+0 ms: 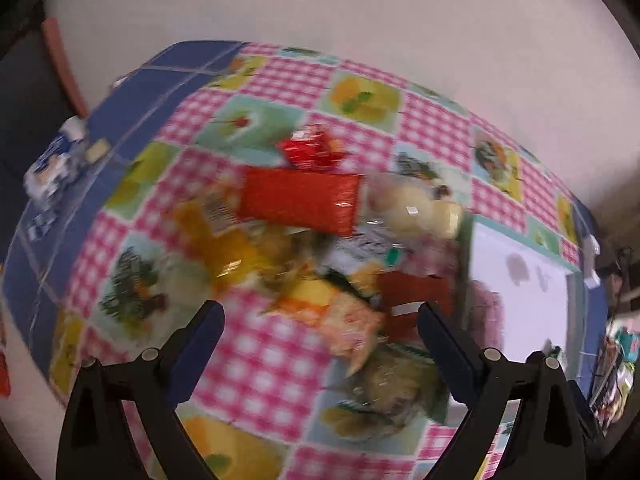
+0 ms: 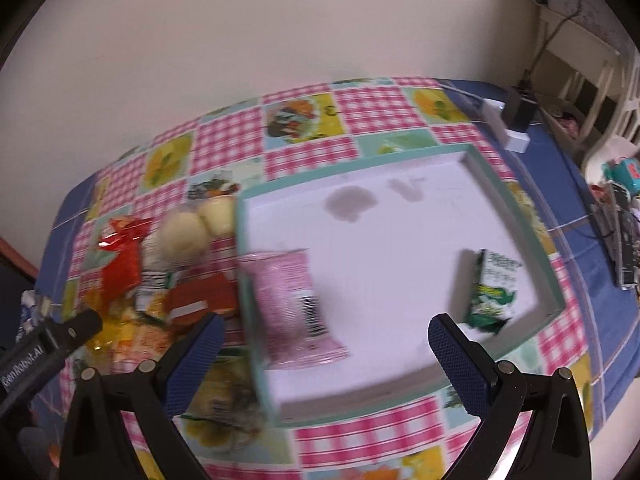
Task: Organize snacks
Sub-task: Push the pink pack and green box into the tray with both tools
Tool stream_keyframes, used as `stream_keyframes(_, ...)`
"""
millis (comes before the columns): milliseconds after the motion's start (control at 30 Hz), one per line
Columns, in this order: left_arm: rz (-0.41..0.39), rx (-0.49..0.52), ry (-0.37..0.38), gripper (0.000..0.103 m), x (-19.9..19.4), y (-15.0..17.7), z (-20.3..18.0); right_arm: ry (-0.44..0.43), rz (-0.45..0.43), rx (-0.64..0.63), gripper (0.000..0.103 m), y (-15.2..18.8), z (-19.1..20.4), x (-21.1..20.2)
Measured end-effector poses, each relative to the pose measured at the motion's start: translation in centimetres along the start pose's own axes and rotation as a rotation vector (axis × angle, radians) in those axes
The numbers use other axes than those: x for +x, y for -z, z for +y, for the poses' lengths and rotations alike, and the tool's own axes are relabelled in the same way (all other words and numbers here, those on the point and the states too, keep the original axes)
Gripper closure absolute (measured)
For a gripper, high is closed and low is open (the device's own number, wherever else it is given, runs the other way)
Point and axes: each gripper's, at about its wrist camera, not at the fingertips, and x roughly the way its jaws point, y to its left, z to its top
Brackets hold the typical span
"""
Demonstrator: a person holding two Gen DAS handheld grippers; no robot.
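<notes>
Both grippers hang above the surface, a gingham-and-fruit-print cloth (image 2: pixel 372 112), and both are empty. The left gripper (image 1: pixel 320 316) has its jaws spread wide over the heap of loose snack packets (image 1: pixel 320 256); the right gripper (image 2: pixel 322 330) has its jaws just as wide over the shallow white tray with the mint-green rim (image 2: pixel 400 240).

Two items lie in the tray. The pink foil packet (image 2: pixel 292 308) lies flat against the near-left wall, its long axis running from that wall's middle toward the near corner, barcode end nearer the camera. The small green-and-white packet (image 2: pixel 494 292) sits by the right wall, long axis roughly parallel to that wall, crumpled end toward the camera.

The heap sits just left of the tray: a long red foil bar (image 1: pixel 300 202) lying crosswise to the left jaws, a smaller red wrapper (image 1: pixel 310 148) beyond it, a clear bag of pale round buns (image 1: pixel 420 208) touching the tray's side, and orange and yellow bags nearer. The left view is smeared, so finer detail cannot be told.

The likely step is picking the next packet. Best to single out a top, unburied one such as the red bar, turn the jaws across its short side, grip mid-length, and lift straight so neighbours stay put.
</notes>
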Motion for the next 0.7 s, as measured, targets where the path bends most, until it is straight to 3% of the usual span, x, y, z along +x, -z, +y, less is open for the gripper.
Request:
stream_keyframes(300,0.072,-0.219,-0.099,0.006,0.5,2.0,6.0,-0.081,0.037,-0.068,0.000,1.5,4.3,0.7)
stream_keyframes(467,0.112,-0.241,-0.100,0.006,1.6,2.2,6.5,-0.116,0.099,-0.073,0.001,2.6,5.5,2.1)
stream_keyframes(700,0.249,-0.255,-0.123,0.006,6.2,2.5,6.4,-0.100,0.170,-0.099,0.020,3.3,6.4,3.9)
